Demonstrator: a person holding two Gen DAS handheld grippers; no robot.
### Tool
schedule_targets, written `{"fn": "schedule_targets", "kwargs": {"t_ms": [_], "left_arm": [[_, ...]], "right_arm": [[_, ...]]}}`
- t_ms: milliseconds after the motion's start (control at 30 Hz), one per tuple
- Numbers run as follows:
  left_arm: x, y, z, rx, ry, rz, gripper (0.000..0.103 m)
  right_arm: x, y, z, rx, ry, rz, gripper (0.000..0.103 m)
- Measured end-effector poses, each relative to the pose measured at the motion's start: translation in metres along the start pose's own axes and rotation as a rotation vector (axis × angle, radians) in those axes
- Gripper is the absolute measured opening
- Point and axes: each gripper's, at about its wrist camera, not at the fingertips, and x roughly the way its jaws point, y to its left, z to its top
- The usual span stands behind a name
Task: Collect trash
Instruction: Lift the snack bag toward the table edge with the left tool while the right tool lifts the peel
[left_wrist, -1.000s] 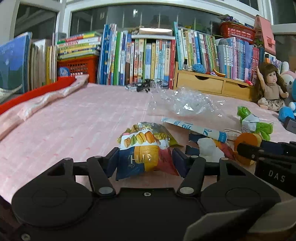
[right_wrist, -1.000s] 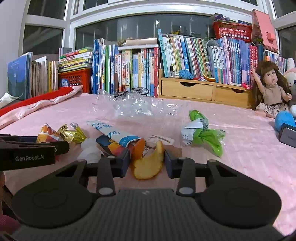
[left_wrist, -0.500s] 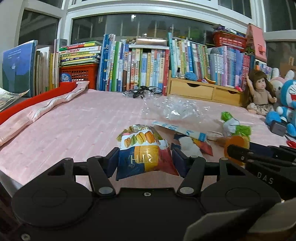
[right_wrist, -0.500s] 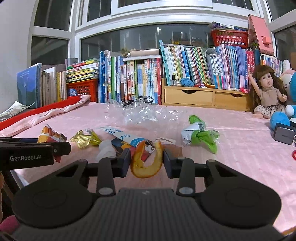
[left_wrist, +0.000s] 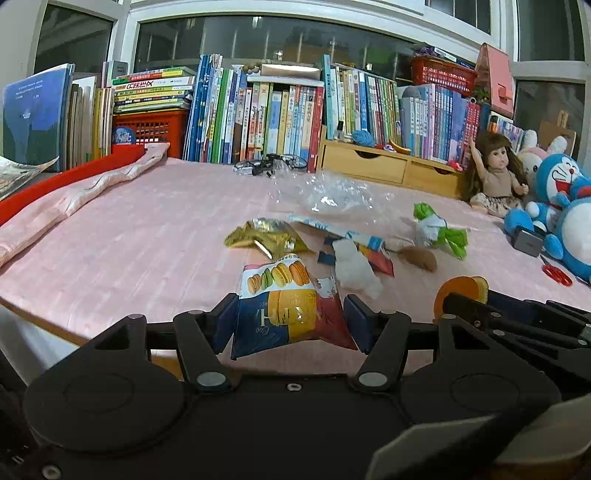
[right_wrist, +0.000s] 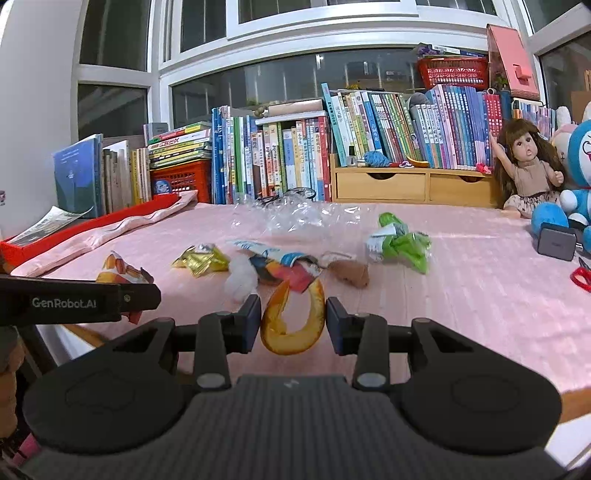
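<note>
Pink bedspread (left_wrist: 129, 240) ahead – left gripper (left_wrist: 290, 317) pinches a light, crinkly macaron snack bag (left_wrist: 288, 306) mid-body; right gripper (right_wrist: 291, 319) squeezes a soft, curled orange peel (right_wrist: 291, 321) – easily crushed.

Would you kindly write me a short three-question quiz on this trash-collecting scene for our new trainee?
1. True or false: the left gripper holds a snack packet printed with macarons.
2. What is clamped in the right gripper? A) orange peel B) red scissors C) gold wrapper
3. Fill in: the crumpled green wrapper lies on the ____ cloth, to the right of the other litter.

Key
1. True. The packet is pinched between the pads, off the table.
2. A. The curled orange peel sits between the pads; the scissors and the gold wrapper lie on the table.
3. pink
</note>
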Motion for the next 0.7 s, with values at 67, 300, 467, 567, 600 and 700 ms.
{"fn": "schedule_targets", "kwargs": {"t_ms": [67,300,467,567,600,700], "left_arm": [[-0.004,0.000,-0.003,0.000,0.013,-0.005,0.059],[-0.019,-0.002,-0.017,0.006,0.048,-0.031,0.060],[-0.025,-0.005,-0.032,0.020,0.097,-0.044,0.060],[-0.026,-0.006,-0.043,0.030,0.139,-0.053,0.060],[-0.025,-0.007,-0.047,0.033,0.152,-0.056,0.060],[-0.022,-0.008,-0.059,0.045,0.204,-0.068,0.060]], "right_arm": [[-0.006,0.002,-0.003,0.000,0.001,0.005,0.043],[-0.032,0.006,-0.016,0.019,0.019,0.026,0.043],[-0.048,0.006,-0.032,0.033,0.053,0.024,0.043],[-0.053,0.006,-0.048,0.034,0.099,0.016,0.043],[-0.053,0.006,-0.052,0.031,0.116,0.011,0.043],[-0.052,0.003,-0.067,0.044,0.178,0.000,0.043]]}}
